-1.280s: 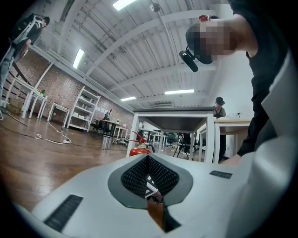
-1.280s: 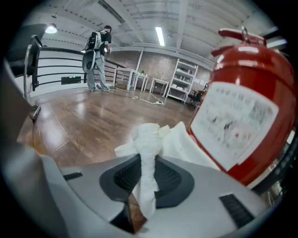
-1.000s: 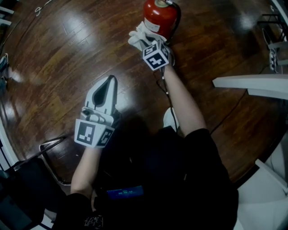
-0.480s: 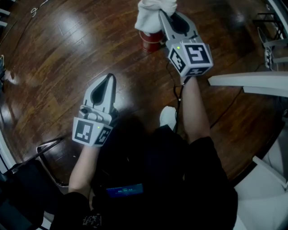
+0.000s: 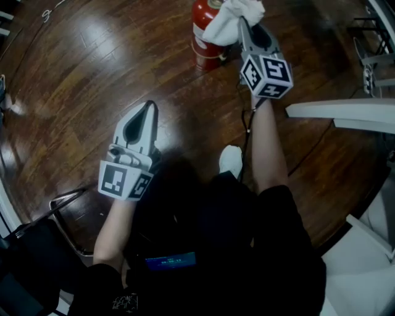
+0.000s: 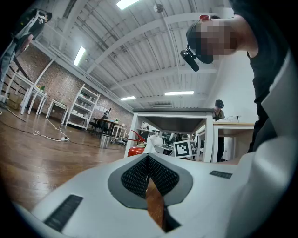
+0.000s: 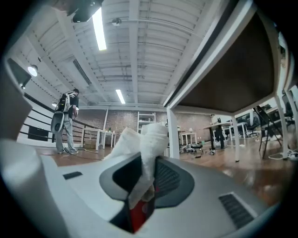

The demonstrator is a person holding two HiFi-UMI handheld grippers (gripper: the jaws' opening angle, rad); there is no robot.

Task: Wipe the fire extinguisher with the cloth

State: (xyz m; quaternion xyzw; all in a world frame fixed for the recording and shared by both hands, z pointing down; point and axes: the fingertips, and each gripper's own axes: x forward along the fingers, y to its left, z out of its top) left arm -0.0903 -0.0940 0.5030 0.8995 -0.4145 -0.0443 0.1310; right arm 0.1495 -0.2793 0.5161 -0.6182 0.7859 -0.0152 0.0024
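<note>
The red fire extinguisher (image 5: 202, 37) stands on the wooden floor at the top of the head view. A bunched white cloth (image 5: 232, 18) rests against its upper right side, and my right gripper (image 5: 241, 23) is shut on that cloth. In the right gripper view the cloth (image 7: 140, 142) sticks up out of the shut right gripper (image 7: 148, 160), with red showing through the gap below. My left gripper (image 5: 149, 108) hangs over the floor to the lower left, shut on nothing. Its own view shows the left gripper (image 6: 148, 157) pointing towards the extinguisher (image 6: 134, 149).
A white table (image 5: 345, 114) juts in from the right. A white shoe (image 5: 231, 162) and a thin cable (image 5: 247, 126) lie under my right arm. A metal chair frame (image 5: 68, 200) sits at lower left. A person (image 7: 65, 122) stands far off.
My right gripper lifted the cloth from the extinguisher's near side up over its top, then drew right, uncovering the red body. The left gripper stayed in place.
</note>
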